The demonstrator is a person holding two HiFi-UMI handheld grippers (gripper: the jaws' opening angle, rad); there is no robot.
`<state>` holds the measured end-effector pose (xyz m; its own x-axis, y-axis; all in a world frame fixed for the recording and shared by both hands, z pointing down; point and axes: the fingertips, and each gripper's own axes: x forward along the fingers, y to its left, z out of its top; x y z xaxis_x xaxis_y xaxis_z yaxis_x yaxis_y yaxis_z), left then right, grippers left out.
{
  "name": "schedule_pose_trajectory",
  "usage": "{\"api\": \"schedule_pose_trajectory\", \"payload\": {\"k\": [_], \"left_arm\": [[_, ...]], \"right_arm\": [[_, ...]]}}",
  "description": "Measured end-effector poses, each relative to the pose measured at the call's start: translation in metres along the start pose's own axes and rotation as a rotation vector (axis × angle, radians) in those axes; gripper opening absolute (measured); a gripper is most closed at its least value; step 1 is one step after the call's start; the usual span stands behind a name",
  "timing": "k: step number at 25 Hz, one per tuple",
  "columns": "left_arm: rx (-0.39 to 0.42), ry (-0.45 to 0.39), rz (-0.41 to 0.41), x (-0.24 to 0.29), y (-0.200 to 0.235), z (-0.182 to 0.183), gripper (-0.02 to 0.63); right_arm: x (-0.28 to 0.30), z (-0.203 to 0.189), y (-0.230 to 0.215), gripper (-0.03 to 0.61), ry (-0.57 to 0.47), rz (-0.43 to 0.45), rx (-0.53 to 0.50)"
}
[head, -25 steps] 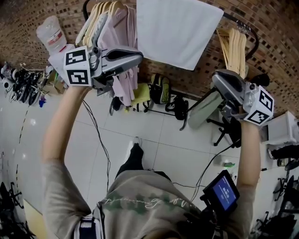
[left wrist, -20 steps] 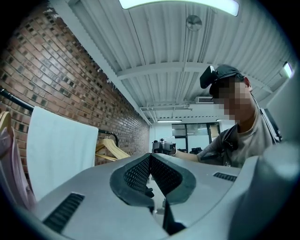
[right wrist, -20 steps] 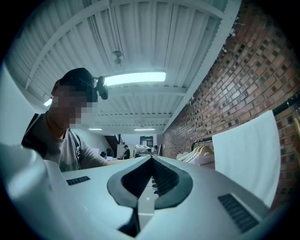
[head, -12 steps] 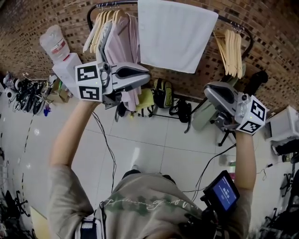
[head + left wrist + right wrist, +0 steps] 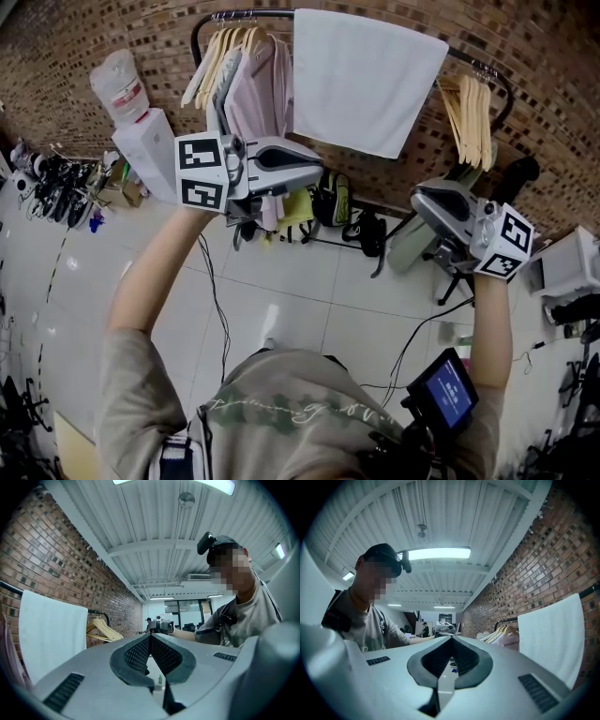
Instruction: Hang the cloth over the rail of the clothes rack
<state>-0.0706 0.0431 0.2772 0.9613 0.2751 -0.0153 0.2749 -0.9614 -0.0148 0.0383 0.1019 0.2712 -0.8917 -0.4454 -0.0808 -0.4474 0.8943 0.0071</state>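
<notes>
Brick wall (image 5: 84, 37) at the back, pale tiled floor (image 5: 281, 272) underneath, seen steeply from above. Left tool (image 5: 317, 171) raised on an outstretched arm, jaws pressed fully together, nothing between them. Right tool (image 5: 418, 197) likewise held up, a little lower, jaws closed tight and empty. Tips turned inward toward each other, well apart.

Just behind the left tool, pink garments (image 5: 258, 94) on hangers. Above and between the two tools, the cloth (image 5: 370, 80): white, draped over the rail (image 5: 248, 14) of the clothes rack (image 5: 502, 80), hanging flat and smooth, touched by neither tool. To the right of the cloth, above the right tool, a bunch of bare wooden hangers (image 5: 469, 108) on the same rail.

Further out, bags (image 5: 328, 202) on the floor under the rack. Left of the rack, a water dispenser (image 5: 141, 136) with its bottle on top. Near the bottom edge, at the person's waist, a small lit screen (image 5: 448, 389).
</notes>
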Motion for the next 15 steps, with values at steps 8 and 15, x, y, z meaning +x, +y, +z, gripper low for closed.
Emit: {"api": "schedule_pose_trajectory", "payload": {"k": [8, 15], "left_arm": [[-0.023, 0.038, -0.018, 0.002, -0.006, -0.013, 0.006], [-0.057, 0.029, -0.033, 0.002, -0.011, -0.023, 0.006]], "right_arm": [[0.004, -0.005, 0.0, 0.008, -0.005, 0.005, 0.011], [0.01, -0.015, -0.004, 0.008, 0.005, 0.015, 0.016]]}}
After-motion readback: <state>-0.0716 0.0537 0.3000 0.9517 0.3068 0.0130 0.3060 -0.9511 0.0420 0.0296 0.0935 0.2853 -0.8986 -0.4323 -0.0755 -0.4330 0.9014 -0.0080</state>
